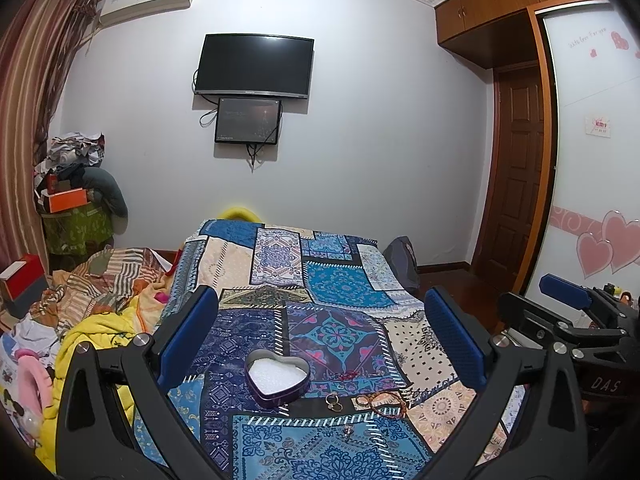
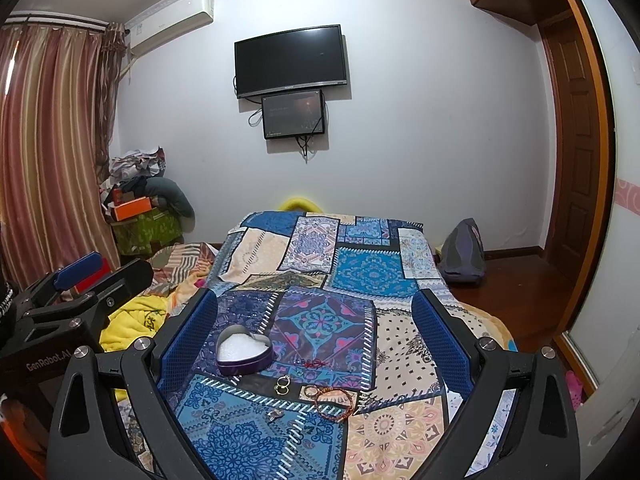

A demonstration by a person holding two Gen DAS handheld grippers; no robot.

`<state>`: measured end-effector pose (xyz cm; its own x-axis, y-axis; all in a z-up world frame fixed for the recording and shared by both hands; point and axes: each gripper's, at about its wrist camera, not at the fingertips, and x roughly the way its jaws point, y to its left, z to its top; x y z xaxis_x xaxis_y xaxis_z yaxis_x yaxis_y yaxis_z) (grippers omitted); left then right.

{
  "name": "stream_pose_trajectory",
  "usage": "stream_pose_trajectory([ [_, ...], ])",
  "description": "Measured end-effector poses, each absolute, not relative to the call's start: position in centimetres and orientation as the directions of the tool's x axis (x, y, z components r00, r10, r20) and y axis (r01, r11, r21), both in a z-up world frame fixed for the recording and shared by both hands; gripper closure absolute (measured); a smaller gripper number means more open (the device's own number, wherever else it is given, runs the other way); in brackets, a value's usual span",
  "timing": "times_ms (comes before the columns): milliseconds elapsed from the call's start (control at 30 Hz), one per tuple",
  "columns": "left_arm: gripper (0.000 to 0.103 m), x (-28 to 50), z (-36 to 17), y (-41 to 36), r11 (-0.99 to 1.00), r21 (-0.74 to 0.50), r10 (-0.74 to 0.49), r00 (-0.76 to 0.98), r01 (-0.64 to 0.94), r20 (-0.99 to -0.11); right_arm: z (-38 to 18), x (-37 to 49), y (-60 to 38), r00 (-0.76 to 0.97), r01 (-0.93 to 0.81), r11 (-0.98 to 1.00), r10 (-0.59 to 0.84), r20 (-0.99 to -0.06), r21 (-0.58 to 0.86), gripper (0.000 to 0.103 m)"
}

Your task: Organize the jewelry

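Both grippers, the left gripper [image 1: 320, 344] and the right gripper [image 2: 316, 340], hover over the near end of the bed [image 2: 360, 272] with their blue fingers spread wide and nothing between them. On the patchwork bedspread near that end sits an open heart-shaped tin [image 2: 244, 352] with white filling. Just nearer and to its right lie two rings [image 2: 282, 385], a beaded bracelet [image 2: 334, 400], a thin red string [image 2: 314, 364] and a small silver piece [image 2: 275, 414], all outside the tin.
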<state>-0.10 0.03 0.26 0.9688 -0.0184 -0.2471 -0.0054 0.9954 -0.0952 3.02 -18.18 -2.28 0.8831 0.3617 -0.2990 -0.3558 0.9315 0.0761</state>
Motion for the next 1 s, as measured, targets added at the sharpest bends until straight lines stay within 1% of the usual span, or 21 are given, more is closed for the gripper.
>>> stream_pose_trajectory([
  [233, 0.0, 0.8, -0.1, 0.4, 0.994, -0.105, -0.014, 0.964, -0.015, -0.265, -2.9, 3.6, -18.3, 0.883, -0.339, 0.938, 0.346, -0.319, 0.078, 0.006],
  [533, 0.0, 3.7, -2.2, 0.9, 0.993, -0.103, 0.016, 0.941, -0.054, -0.338, -4.4, 5.2, -19.2, 0.876, -0.296, 0.952, 0.303, -0.376, 0.078, 0.006],
  [767, 0.0, 6.8, -4.8, 1.1, 0.992, -0.112, 0.01, 0.908, -0.063, -0.419, -6.5, 7.4, -20.0, 0.845, -0.27, 0.961, 0.266, -0.463, 0.059, 0.006],
  [867, 0.0, 8.4, -6.3, 1.4, 0.99, -0.131, -0.011, 0.881, -0.058, -0.474, -7.8, 8.6, -20.3, 0.821, -0.268, 0.962, 0.254, -0.511, 0.048, 0.006],
  [1000, 0.0, 10.0, -8.4, 1.8, 0.989, -0.128, -0.007, 0.851, -0.072, -0.525, -9.8, 10.1, -20.7, 0.774, -0.289, 0.956, 0.265, -0.575, 0.051, 0.006],
])
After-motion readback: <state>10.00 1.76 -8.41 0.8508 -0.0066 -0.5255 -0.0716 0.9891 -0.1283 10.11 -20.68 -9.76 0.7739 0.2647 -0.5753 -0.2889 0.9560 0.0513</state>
